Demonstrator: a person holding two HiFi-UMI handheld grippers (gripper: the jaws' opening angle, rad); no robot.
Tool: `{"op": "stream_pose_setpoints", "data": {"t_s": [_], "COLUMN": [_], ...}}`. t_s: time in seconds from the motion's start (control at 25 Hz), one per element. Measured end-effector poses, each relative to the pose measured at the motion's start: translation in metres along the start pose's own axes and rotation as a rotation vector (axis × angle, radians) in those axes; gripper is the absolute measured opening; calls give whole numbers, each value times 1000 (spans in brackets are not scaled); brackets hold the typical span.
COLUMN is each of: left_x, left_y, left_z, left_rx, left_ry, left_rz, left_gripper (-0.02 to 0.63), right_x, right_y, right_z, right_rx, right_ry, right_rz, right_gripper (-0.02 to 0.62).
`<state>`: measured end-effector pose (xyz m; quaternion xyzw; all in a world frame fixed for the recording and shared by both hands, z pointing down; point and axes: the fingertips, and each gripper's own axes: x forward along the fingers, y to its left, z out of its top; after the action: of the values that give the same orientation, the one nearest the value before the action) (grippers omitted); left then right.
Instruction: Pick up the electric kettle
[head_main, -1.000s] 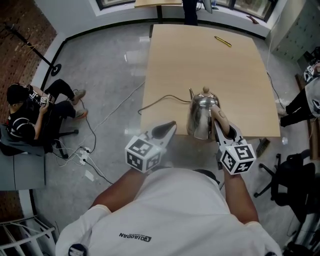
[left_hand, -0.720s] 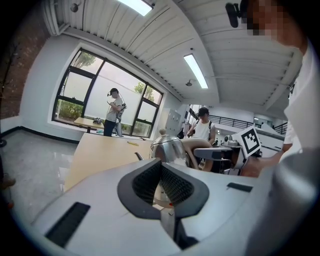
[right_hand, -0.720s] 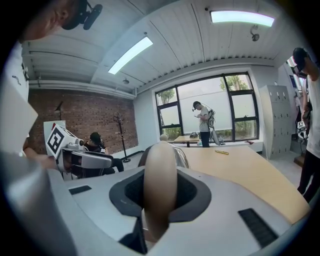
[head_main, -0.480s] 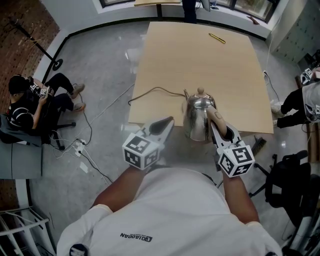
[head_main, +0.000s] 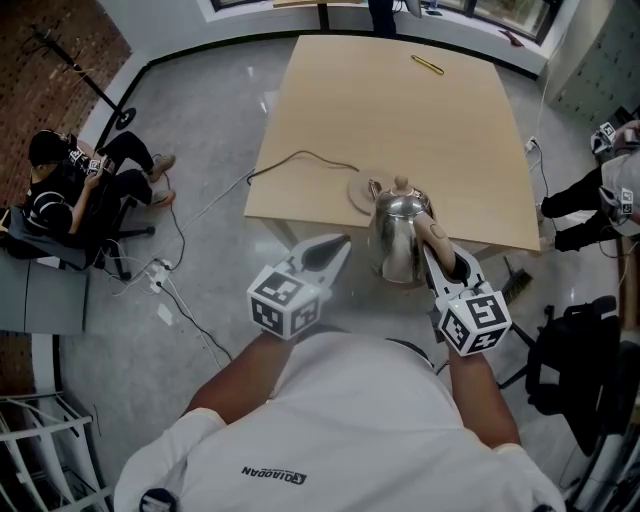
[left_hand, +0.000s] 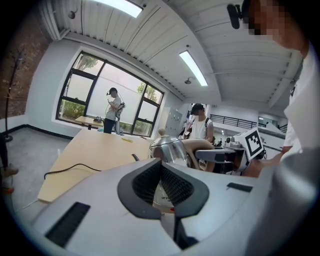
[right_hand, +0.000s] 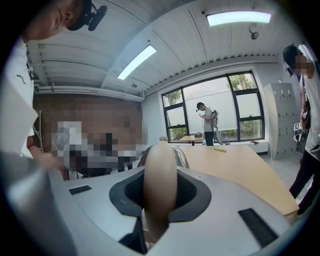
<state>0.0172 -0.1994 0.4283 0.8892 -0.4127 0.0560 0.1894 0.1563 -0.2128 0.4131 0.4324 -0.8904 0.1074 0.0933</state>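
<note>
The steel electric kettle (head_main: 398, 232) with a tan handle (head_main: 437, 238) hangs in the air over the wooden table's (head_main: 400, 110) near edge, off its round base (head_main: 358, 192). My right gripper (head_main: 443, 255) is shut on the handle, which fills the gap between the pads in the right gripper view (right_hand: 159, 187). My left gripper (head_main: 333, 252) is shut and empty, to the left of the kettle and apart from it. In the left gripper view the kettle (left_hand: 170, 149) shows just beyond that gripper (left_hand: 165, 200).
A black cable (head_main: 300, 158) runs from the base over the table's left edge to the floor. A yellow pen (head_main: 427, 65) lies at the table's far end. A person sits at the left (head_main: 70, 190); another is at the right (head_main: 600, 190). A power strip (head_main: 160, 292) lies on the floor.
Both grippers have drawn back from the table together, the kettle riding in the right one. The round base, hidden before, now shows on the table behind the kettle.
</note>
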Motion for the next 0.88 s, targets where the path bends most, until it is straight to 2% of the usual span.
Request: {"op": "stream_pose_setpoints", "data": {"t_s": [0.28,0.44,0.64,0.88], "left_x": [-8,-25,-47,-50], "left_y": [-57,-66,-67,-68], "left_z": [-35,-33,-37,-24], "left_rx": [-27,-31,-19,12], "left_ry": [0,9,35,26], "left_rz": [19,46,75,43], "left_gripper": [-5,-5,-5,-5], "right_x": [-58,-67,-79,-94], "right_y": [-5,-2,7,18], "right_z": [-30,-29,-24,-22], "right_rx": [-3,23,71,73], "right_ry": [23,27,-17,-36], "right_rz": [26,35,30,-3], "right_gripper": [87,87,87,87]}}
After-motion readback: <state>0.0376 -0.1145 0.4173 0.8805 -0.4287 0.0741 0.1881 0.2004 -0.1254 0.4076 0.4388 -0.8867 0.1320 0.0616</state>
